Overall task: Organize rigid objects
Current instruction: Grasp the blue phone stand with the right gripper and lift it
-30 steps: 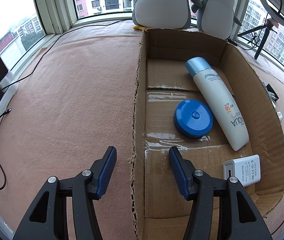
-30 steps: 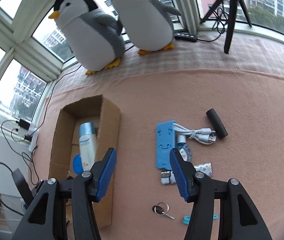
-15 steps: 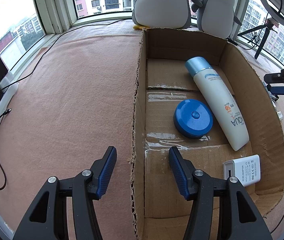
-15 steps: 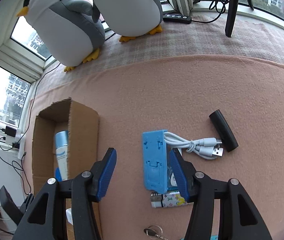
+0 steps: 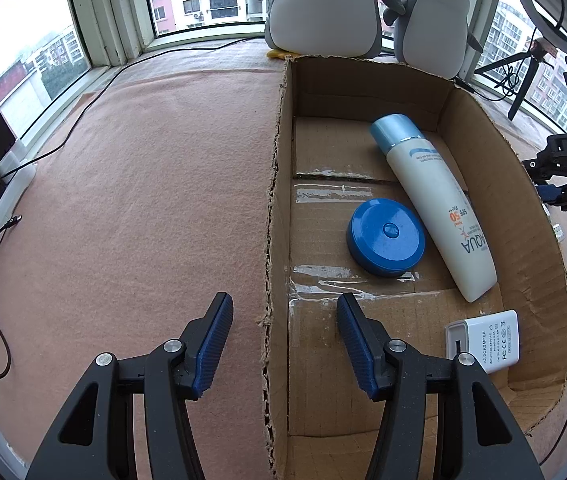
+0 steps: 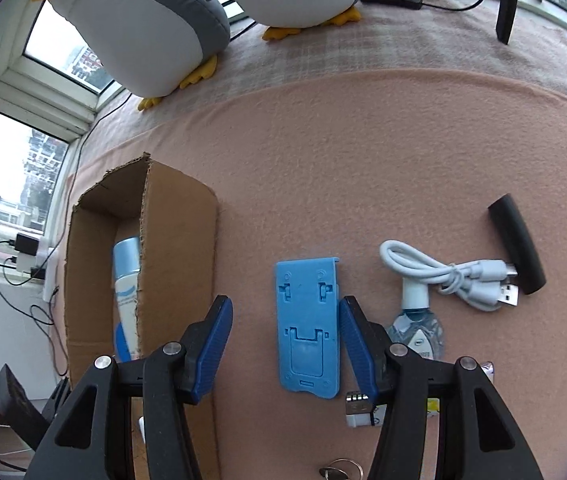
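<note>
Right gripper (image 6: 283,344) open, empty, jaws straddling the blue phone stand (image 6: 309,328), which lies flat on the pink felt mat (image 6: 363,152) just right of the cardboard box (image 6: 179,240). Left gripper (image 5: 283,344) open, empty, its jaws astride the box's left wall (image 5: 277,240). Inside the box: sunscreen bottle (image 5: 435,200), blue round tin (image 5: 385,238), white power adapter (image 5: 485,338). White USB cable (image 6: 451,274) and black cylinder (image 6: 517,248) lie further right on the mat.

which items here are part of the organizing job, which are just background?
Job:
cardboard box
sunscreen bottle
blue round tin
white adapter
blue phone stand
white cable
black cylinder

Background:
plush penguins
tripod
power strip
</note>
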Available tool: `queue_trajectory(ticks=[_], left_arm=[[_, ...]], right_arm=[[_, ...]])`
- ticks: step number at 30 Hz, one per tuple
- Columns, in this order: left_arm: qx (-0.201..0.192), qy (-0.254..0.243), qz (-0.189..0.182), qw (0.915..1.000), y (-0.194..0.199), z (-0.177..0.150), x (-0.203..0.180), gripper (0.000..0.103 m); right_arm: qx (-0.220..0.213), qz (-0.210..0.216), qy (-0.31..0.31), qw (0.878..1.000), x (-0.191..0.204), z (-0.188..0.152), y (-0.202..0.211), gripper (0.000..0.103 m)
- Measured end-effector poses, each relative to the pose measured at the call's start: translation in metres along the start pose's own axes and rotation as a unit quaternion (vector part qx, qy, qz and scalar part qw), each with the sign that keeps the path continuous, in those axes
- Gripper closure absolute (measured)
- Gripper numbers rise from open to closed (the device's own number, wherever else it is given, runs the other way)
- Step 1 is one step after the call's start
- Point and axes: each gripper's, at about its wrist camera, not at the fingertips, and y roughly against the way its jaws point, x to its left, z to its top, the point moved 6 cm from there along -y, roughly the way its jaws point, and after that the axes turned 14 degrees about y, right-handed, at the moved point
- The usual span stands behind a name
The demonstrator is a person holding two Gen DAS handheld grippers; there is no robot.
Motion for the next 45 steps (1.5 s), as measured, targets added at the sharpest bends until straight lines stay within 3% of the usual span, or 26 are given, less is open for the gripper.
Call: queue_trajectory(ticks=[14,19,23,32,45], left_arm=[[0.000,0.001,-0.002,1.0000,0.001,0.000,0.000,0.045],[0.000,0.002,-0.002,1.0000,0.001,0.000,0.001,0.045],[0.000,0.002,-0.002,1.0000,0.001,0.000,0.001,0.045],[0.000,0.003,-0.002,1.0000,0.001,0.000,0.001,0.045],[0.000,0.002,-0.002,1.0000,0.001,0.001,0.000,0.045]], right_arm=[[0.041,-0.128,0.082,0.988,0.015,-0.010,-0.010,0.052],[0.049,-0.165,0.125,0.977,0.021,-0.009,-0.014,0.059],[0.054,-0.159,0.135,0.976,0.026,-0.006,-0.018,0.069],[0.036,-0.131,0.112,0.984,0.019,-0.011,-0.008,0.070],[-0.023,-0.103,0.095,0.990,0.019,-0.014,0.052,0.070]])
